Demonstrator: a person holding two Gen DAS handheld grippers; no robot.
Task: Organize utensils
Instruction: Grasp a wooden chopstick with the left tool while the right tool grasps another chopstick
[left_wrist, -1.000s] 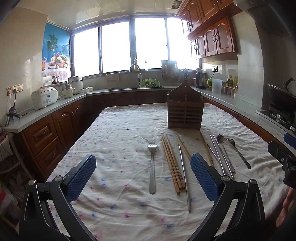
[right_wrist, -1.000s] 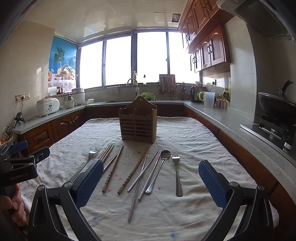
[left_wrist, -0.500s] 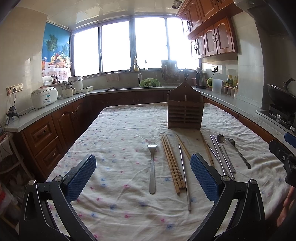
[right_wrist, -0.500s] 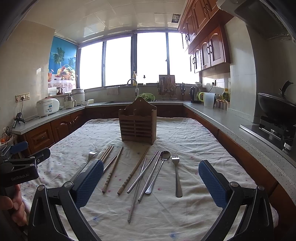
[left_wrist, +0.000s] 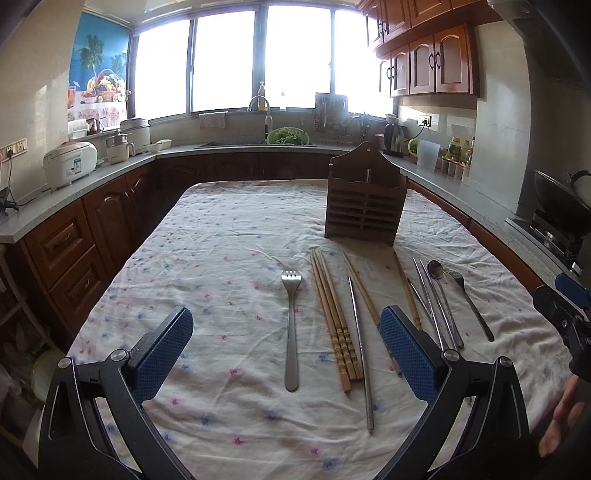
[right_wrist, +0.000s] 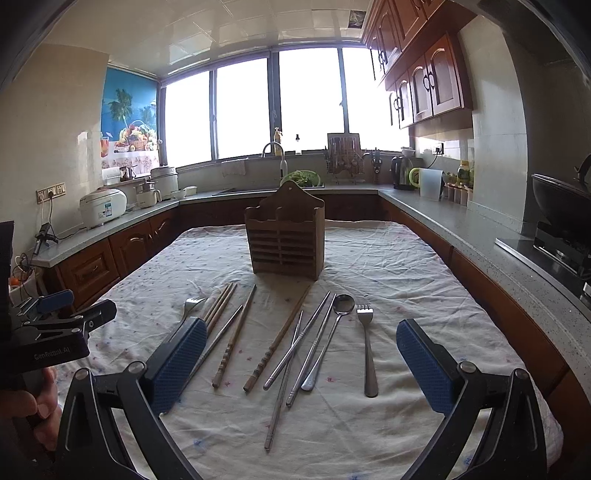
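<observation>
A: We hold the left gripper low in the left wrist view, its blue pads spread wide apart with nothing between them. Through the gap we see a fork lying lengthwise on the flowered tablecloth, tines toward the top of the frame.

B: And just right of that fork we have a bundle of wooden chopsticks lying side by side, then a single metal chopstick that reaches lowest in the frame.

A: Our right gripper is parted just as widely in its own view, gripping nothing. In the centre of that frame we see the wooden utensil holder standing upright on the cloth, its slatted front facing us.

B: Below the holder we count the loose pieces fanned out: a spoon with its bowl toward the holder, a second fork just right of it, metal chopsticks crossing to the spoon's left, and two brown wooden chopsticks further left. None of them touches the holder.

A: At the left edge of the right wrist view we see the other gripper's body and a hand around its handle.

B: We cannot tell whether the holder's compartments contain anything.
</observation>
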